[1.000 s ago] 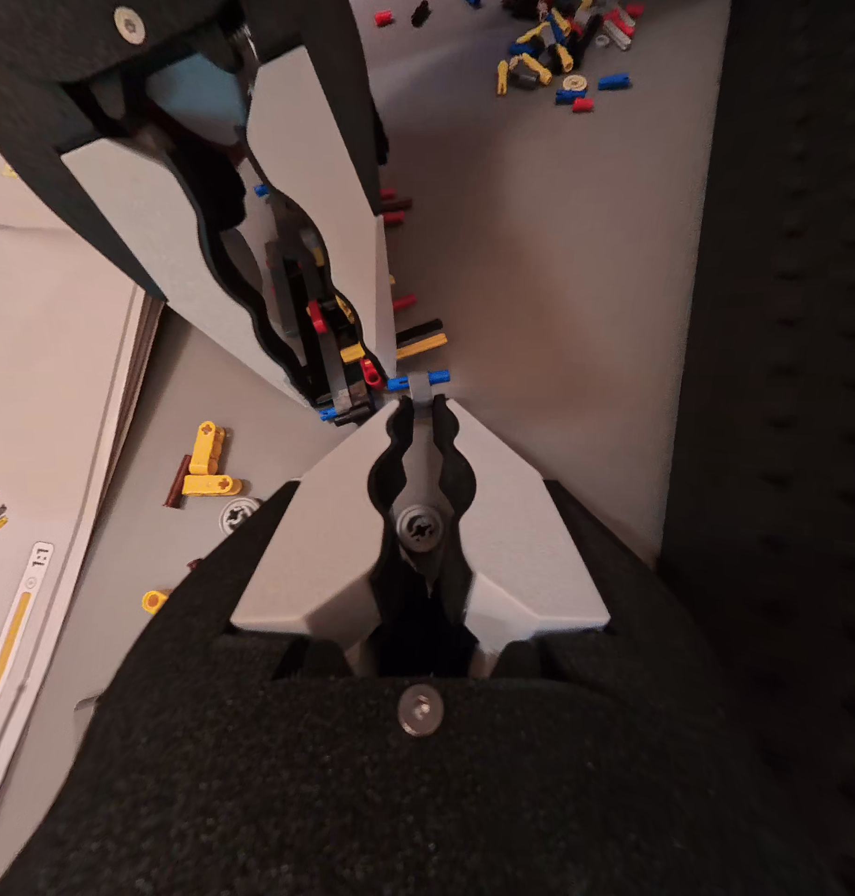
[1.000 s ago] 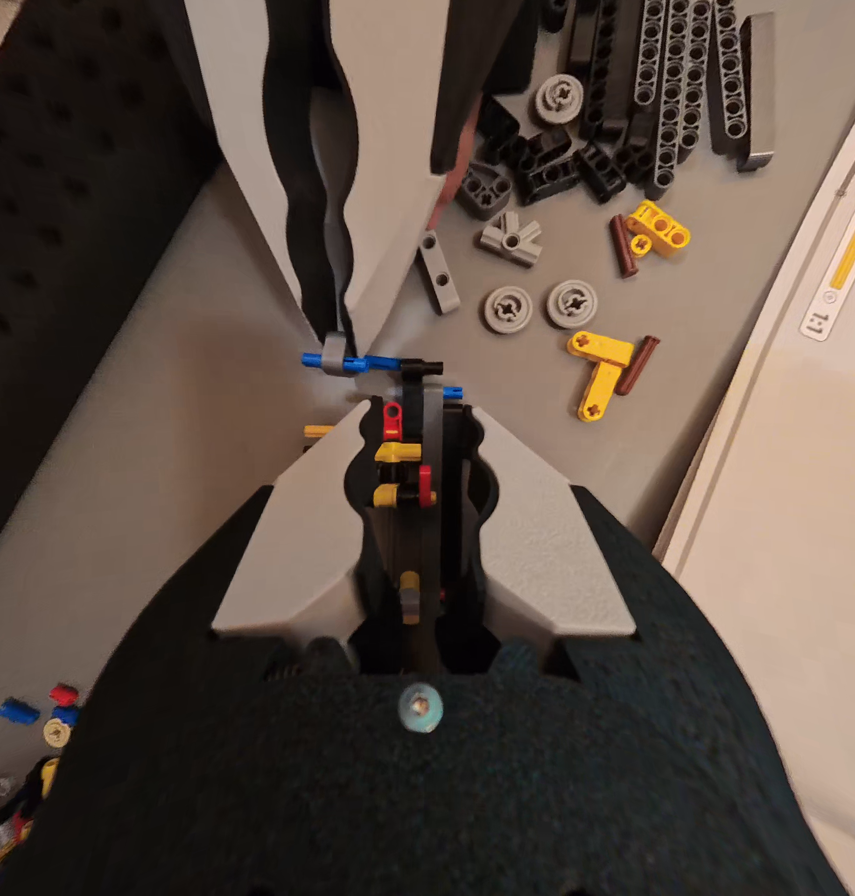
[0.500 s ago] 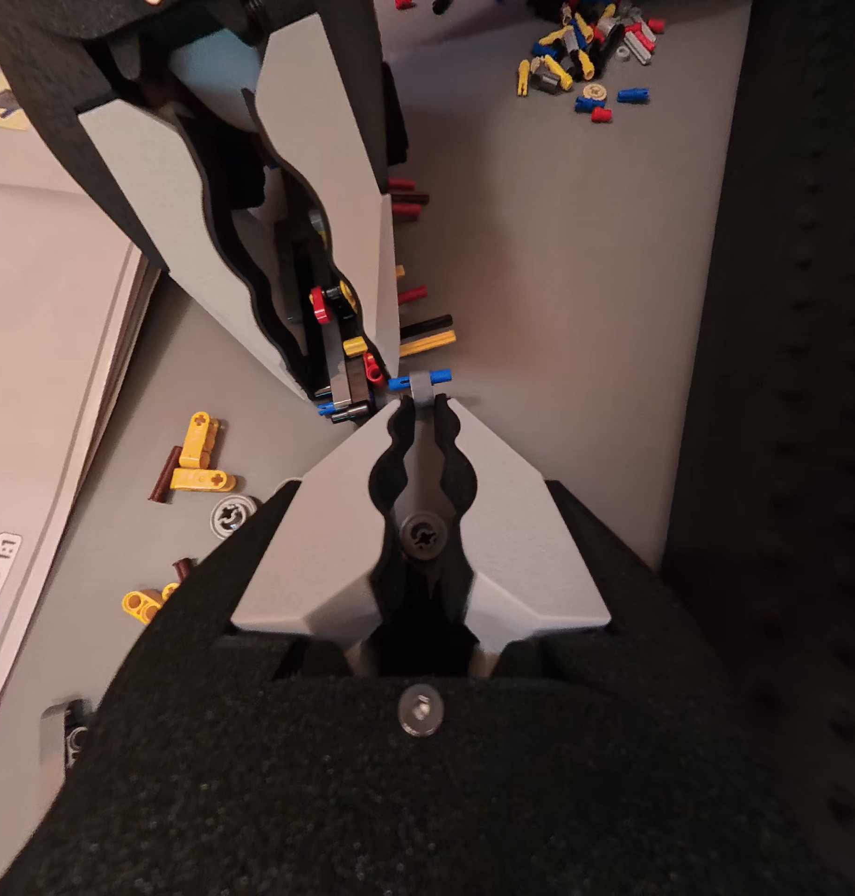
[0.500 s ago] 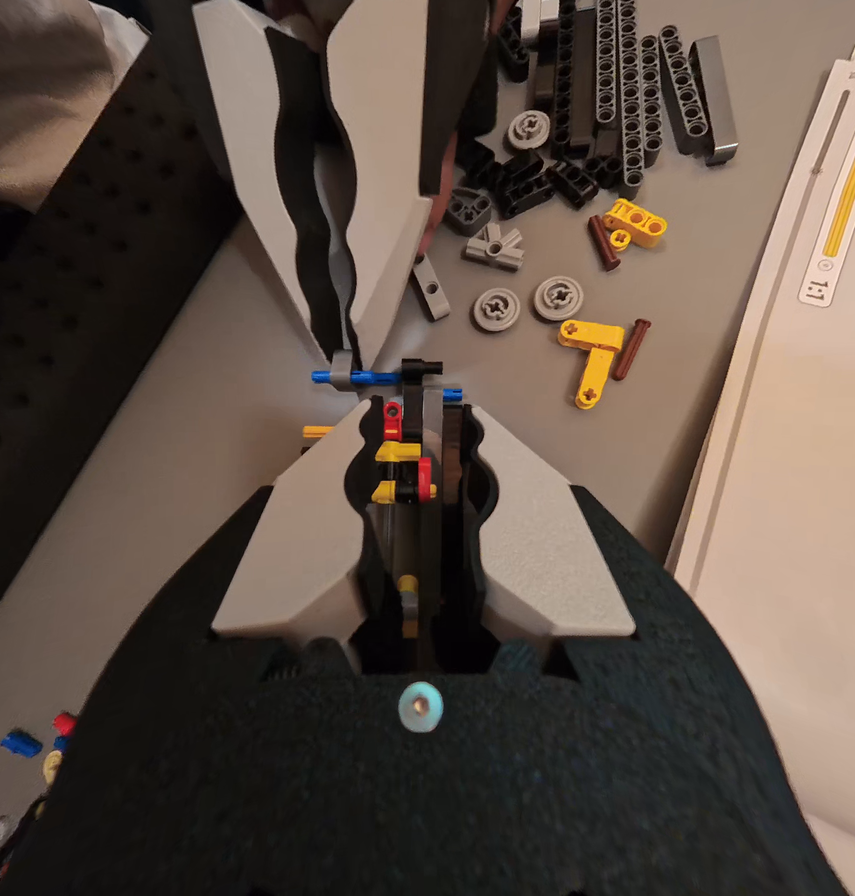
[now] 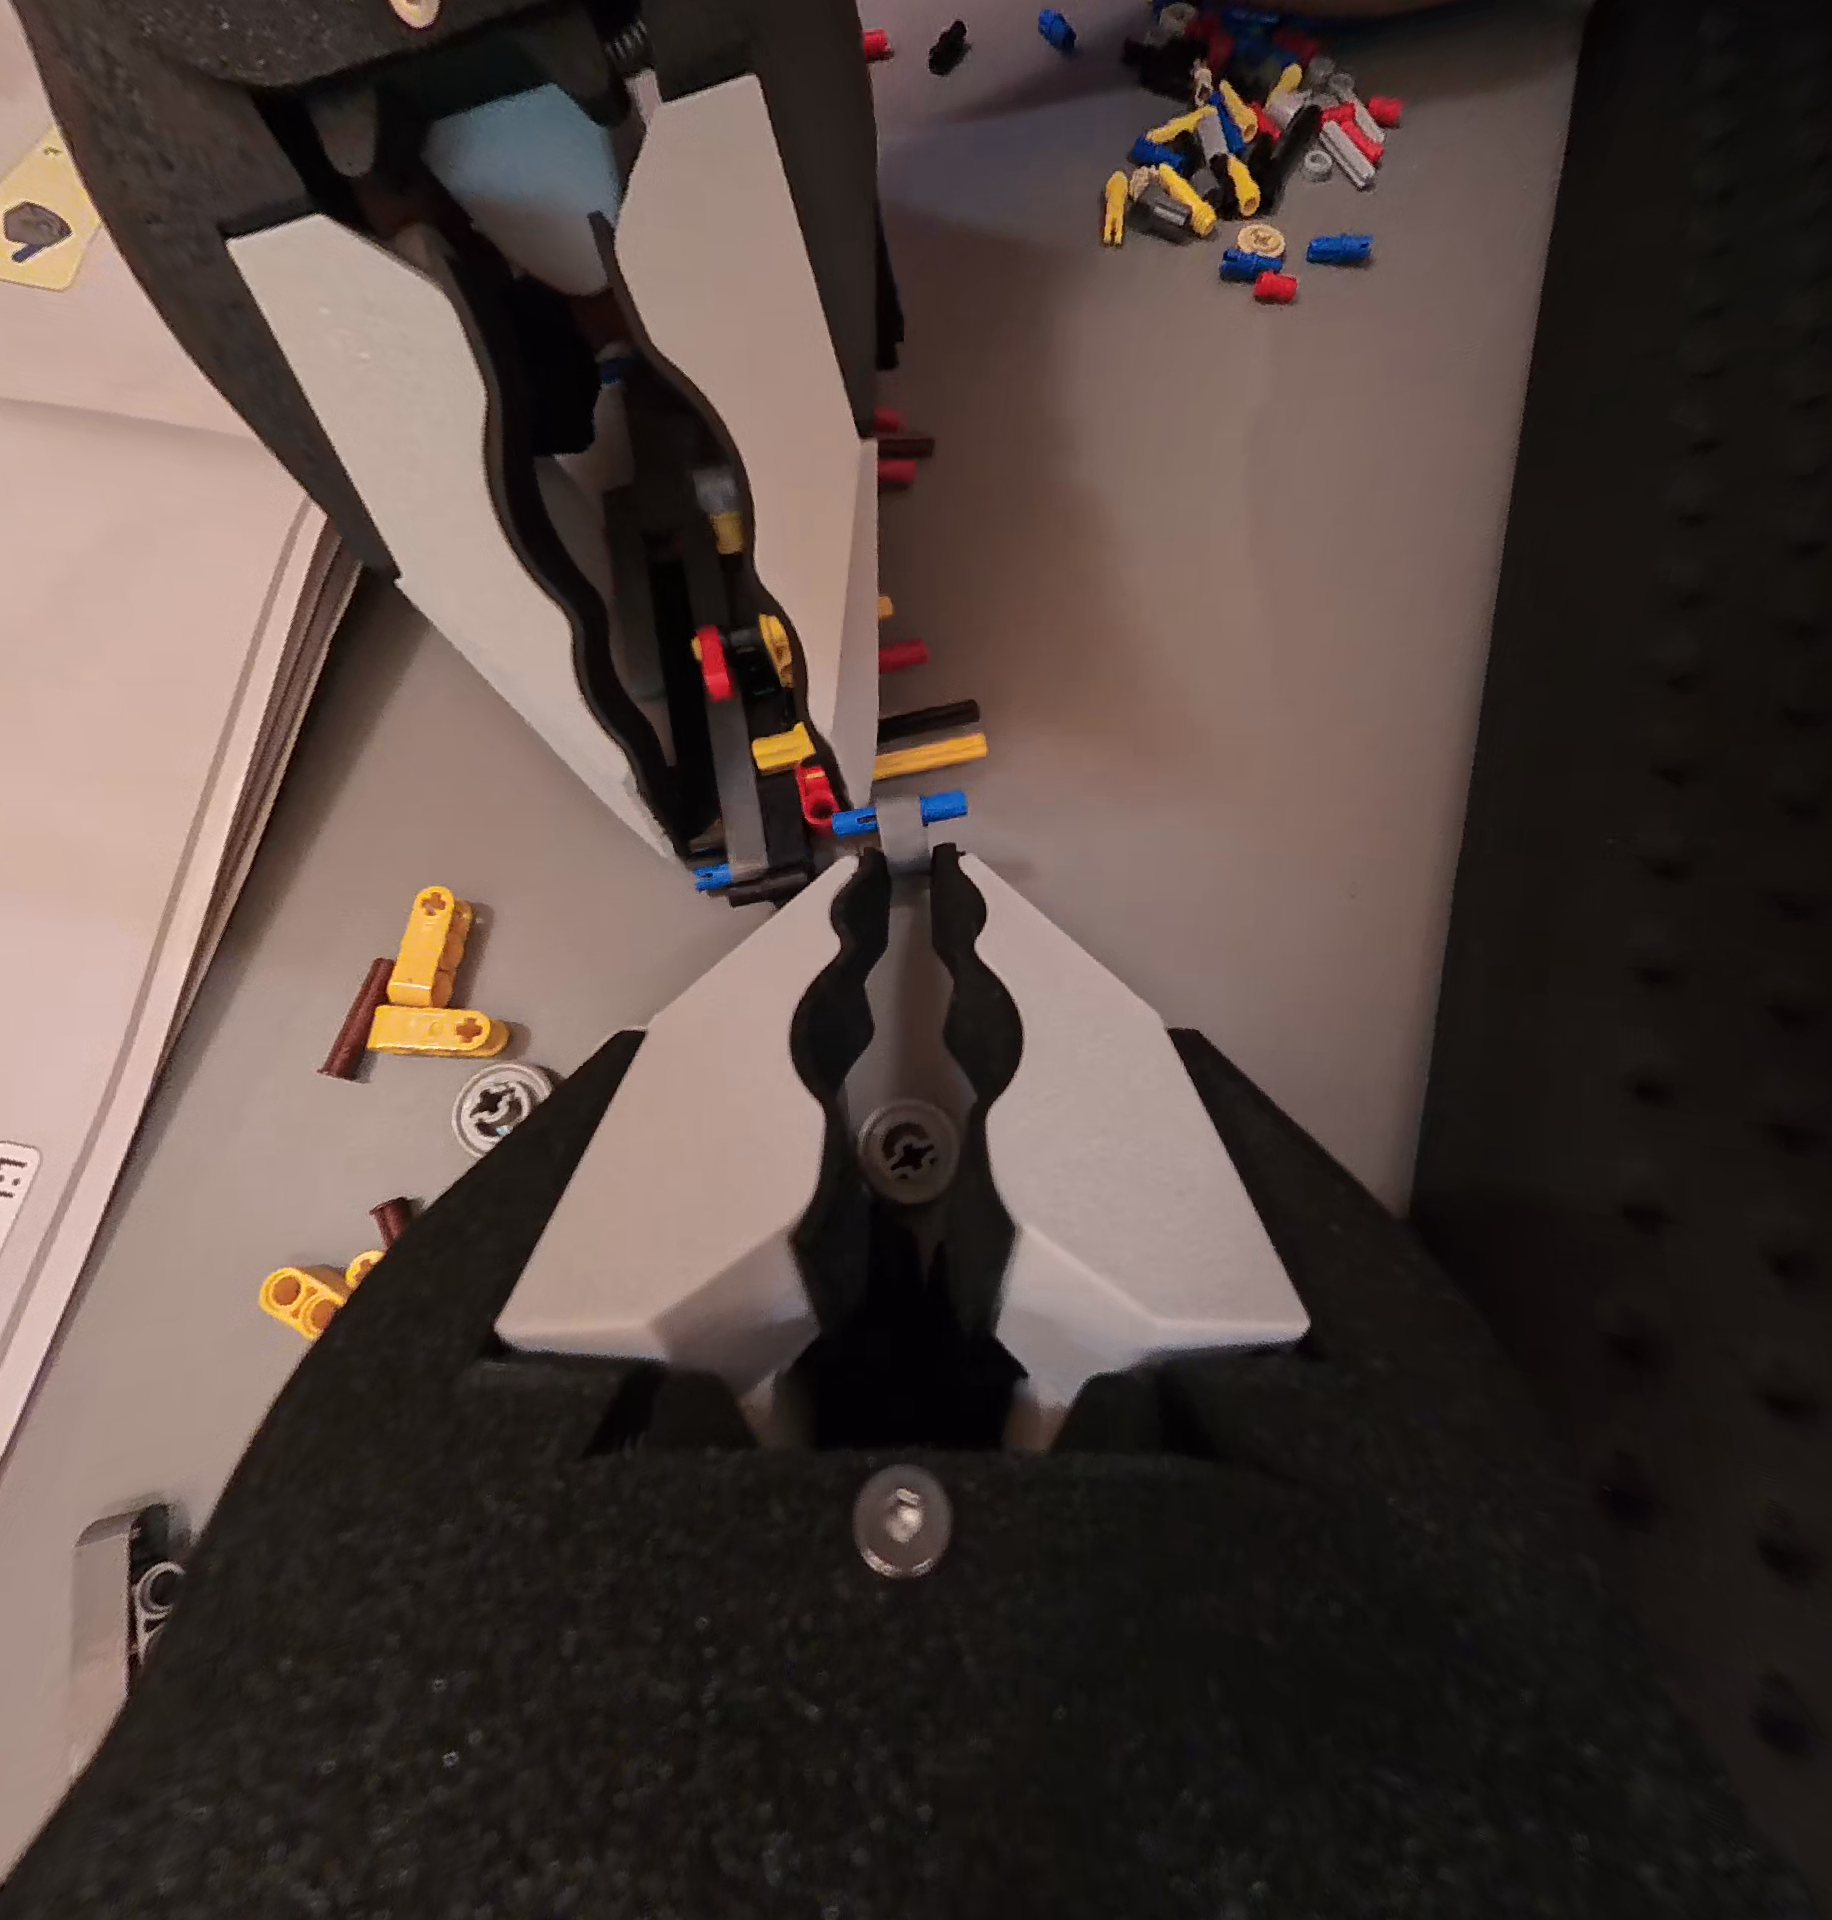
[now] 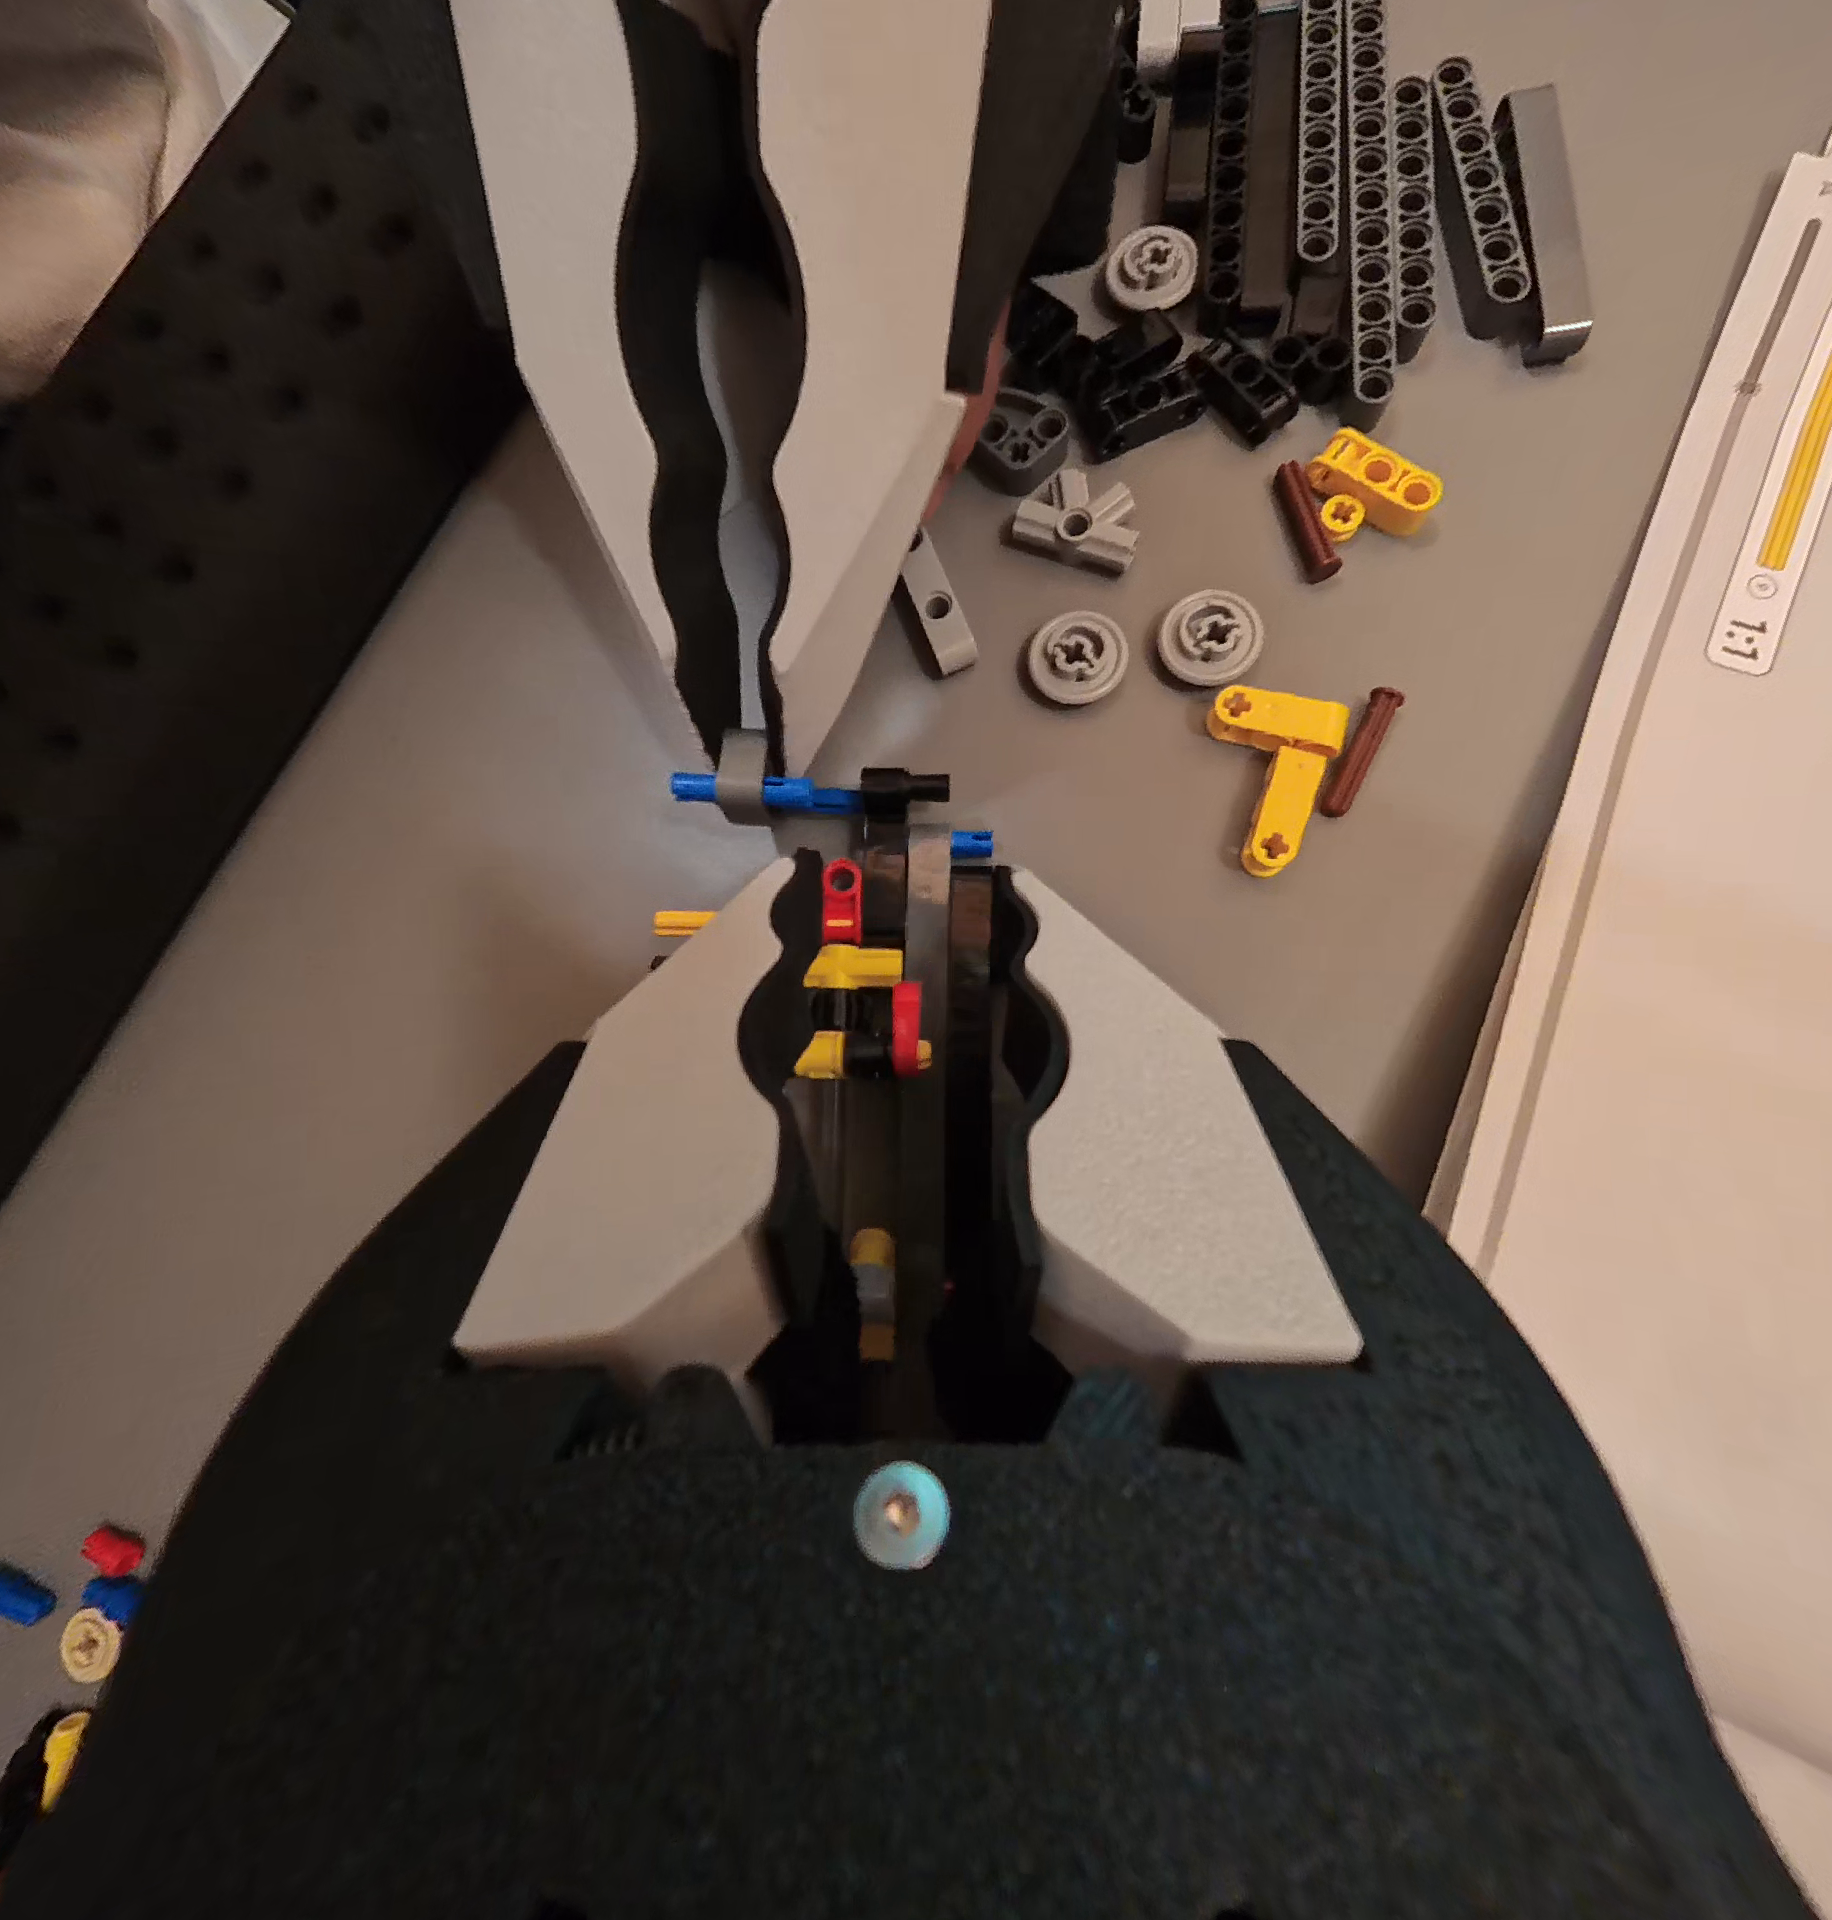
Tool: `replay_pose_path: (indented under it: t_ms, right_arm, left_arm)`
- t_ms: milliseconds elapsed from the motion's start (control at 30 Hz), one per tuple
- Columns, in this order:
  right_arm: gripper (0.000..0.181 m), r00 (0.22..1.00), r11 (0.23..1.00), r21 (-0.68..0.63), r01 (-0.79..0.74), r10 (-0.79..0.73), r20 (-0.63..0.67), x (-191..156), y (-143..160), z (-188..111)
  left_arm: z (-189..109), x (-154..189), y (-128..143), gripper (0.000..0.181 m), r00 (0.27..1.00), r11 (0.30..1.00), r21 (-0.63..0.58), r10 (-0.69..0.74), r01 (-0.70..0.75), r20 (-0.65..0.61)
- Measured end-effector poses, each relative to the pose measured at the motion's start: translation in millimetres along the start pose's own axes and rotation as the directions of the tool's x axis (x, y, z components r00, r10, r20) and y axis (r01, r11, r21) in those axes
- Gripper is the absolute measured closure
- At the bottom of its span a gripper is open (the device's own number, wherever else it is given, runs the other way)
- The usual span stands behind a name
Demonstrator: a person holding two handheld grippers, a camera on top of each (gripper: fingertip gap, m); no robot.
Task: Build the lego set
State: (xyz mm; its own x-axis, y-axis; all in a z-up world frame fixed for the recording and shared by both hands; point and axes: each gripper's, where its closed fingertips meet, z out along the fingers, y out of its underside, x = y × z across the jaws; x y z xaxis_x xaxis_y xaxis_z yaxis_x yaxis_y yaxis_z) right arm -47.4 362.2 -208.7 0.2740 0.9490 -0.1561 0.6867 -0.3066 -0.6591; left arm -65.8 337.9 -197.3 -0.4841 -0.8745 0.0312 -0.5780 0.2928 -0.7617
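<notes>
Grey desk (image 5: 1151,540); black perforated foam wall (image 5: 1670,727). Left hand-held gripper (image 5: 904,854), pale grey with wavy black pads, pinches a grey connector (image 5: 904,826) on a blue axle (image 5: 943,803). Black-grey assembly (image 6: 912,935) with red and yellow bits.

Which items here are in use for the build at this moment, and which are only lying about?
In use:
- left gripper, shut on grey connector with blue pin
- right gripper, shut on black assembly

Lying about:
- yellow L-piece
- grey wheels
- long beams
- instruction booklet
</notes>
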Motion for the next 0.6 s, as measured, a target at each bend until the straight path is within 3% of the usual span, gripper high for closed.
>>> replay_pose_path:
  t_ms: [333, 400, 500, 600]
  right_arm:
    - [0.112, 1.000, 0.999, -0.030, 0.017, -0.017, -0.009, -11.9, -9.1, 8.1]
    - [0.110, 0.998, 0.998, -0.046, 0.052, -0.054, -0.045, -9.1, -10.6, 12.6]
    - [0.126, 0.997, 0.997, -0.045, 0.065, -0.067, -0.040, -9.7, -12.7, 14.8]
    - [0.130, 0.998, 0.998, -0.043, 0.054, -0.055, -0.028, -11.4, -13.1, 14.7]
  left_arm:
    - [0.1, -1.9, 4.0, 0.175, 1.000, 1.000, -0.016, 0.012, -0.012, 0.006]
    - [-0.2, -1.6, 4.3, 0.175, 1.000, 1.000, -0.017, 0.010, -0.011, -0.001]
    - [0.1, -2.8, 5.8, 0.175, 1.000, 1.000, -0.025, 0.013, -0.013, 0.005]
    - [-0.4, -2.7, 6.1, 0.175, 1.000, 1.000, -0.023, 0.013, -0.013, -0.003]
